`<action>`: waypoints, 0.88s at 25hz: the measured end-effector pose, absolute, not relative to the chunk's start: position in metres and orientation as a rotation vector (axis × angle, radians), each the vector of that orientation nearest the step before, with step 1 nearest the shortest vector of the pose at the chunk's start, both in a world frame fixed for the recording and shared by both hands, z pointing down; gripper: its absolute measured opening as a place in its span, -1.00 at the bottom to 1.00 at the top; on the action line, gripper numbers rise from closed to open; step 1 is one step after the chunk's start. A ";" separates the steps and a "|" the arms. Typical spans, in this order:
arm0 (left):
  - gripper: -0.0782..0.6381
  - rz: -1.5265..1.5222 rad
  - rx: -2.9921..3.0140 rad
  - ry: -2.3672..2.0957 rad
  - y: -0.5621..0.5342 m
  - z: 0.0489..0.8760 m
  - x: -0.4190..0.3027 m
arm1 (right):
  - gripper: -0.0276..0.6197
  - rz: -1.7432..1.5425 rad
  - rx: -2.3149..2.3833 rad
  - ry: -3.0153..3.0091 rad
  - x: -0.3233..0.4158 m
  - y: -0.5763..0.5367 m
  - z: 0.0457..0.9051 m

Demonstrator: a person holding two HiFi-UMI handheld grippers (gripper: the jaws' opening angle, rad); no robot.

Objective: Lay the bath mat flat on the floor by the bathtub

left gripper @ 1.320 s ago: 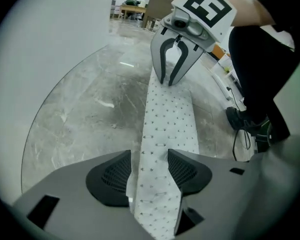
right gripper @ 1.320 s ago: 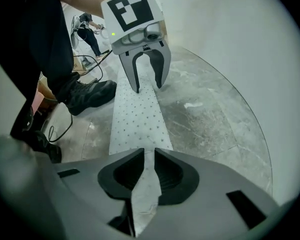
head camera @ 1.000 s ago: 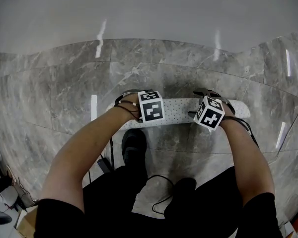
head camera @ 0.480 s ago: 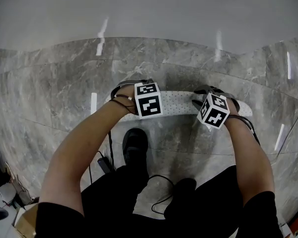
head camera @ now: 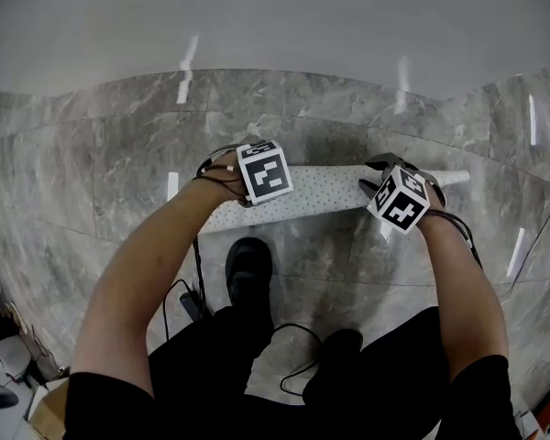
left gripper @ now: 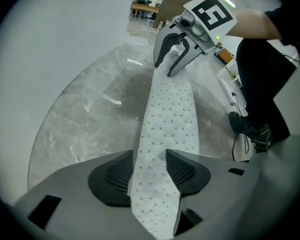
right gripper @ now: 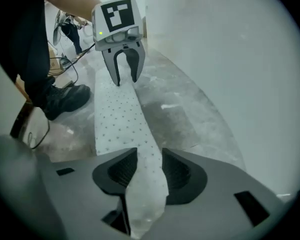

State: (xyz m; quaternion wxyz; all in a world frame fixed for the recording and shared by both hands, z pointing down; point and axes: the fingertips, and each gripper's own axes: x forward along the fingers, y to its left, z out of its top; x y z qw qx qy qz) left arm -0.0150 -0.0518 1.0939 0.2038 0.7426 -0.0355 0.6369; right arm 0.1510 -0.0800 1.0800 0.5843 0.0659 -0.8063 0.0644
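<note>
The white dotted bath mat [head camera: 325,191] is bunched into a long narrow strip and stretched between my two grippers above the grey marble floor, just in front of the white bathtub [head camera: 275,16]. My left gripper [head camera: 273,191] has the mat [left gripper: 167,119] running between its pads [left gripper: 150,166]. Those jaws are opening, though both pads still touch the cloth. My right gripper [head camera: 372,183] holds the other end, its jaws closing with the mat [right gripper: 117,119] pinched between its pads [right gripper: 149,169]. Short ends of the mat stick out past each gripper.
The person's dark shoes [head camera: 247,269] stand on the marble floor [head camera: 101,172] just behind the mat, with a black cable [head camera: 197,301] trailing beside them. Boxes and clutter lie at the lower left corner [head camera: 18,383]. The tub wall curves along the far side.
The mat has gone from lying on the floor to hanging as a thinner strip between the grippers. Both grippers moved slightly away from the person, and the right end now tapers to a point.
</note>
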 end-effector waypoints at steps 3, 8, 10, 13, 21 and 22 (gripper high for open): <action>-0.03 1.785 2.036 0.005 -0.030 1.101 -0.011 | 0.02 0.305 -0.064 -1.815 0.157 -0.031 1.094; 0.01 1.837 2.056 0.142 -0.007 1.107 0.002 | 0.11 0.207 -0.327 -1.688 0.160 0.016 1.094; 0.00 1.885 2.065 0.181 -0.003 1.108 0.003 | 0.10 0.233 -0.361 -1.704 0.161 0.022 1.088; -0.21 1.900 2.091 0.219 -0.004 1.103 0.003 | -0.10 0.271 -0.300 -1.768 0.161 0.009 1.082; -0.44 1.930 2.173 0.277 0.000 1.086 0.008 | -0.27 0.136 -0.144 -1.831 0.158 -0.025 1.080; -0.44 1.931 2.180 0.286 0.000 1.084 0.008 | -0.27 0.138 -0.103 -1.856 0.156 -0.033 1.076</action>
